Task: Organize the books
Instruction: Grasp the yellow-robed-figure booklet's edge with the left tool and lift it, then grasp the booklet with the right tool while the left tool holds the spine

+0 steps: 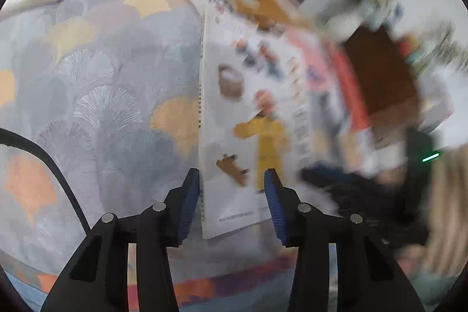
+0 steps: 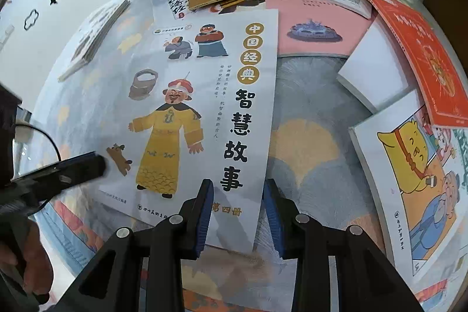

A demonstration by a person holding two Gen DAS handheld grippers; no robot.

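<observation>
Two claws frame one thin white picture book with a yellow-robed figure on its cover (image 2: 187, 113), lying flat on the fan-patterned grey tabletop (image 2: 316, 171) near its front edge. The left claw (image 1: 231, 195) is parted, straddling the book's spine-side corner; the right claw (image 2: 238, 212) is parted over the opposite lower corner; neither grips. Next, I judge, both must pinch and lift. A pink book (image 2: 316, 31), an orange book (image 2: 424, 57) and a white stack (image 2: 87, 40) crowd the far edge.

White book (image 2: 204, 107) (yellow-robed figure), grey fan-patterned cloth (image 1: 102, 78)
</observation>
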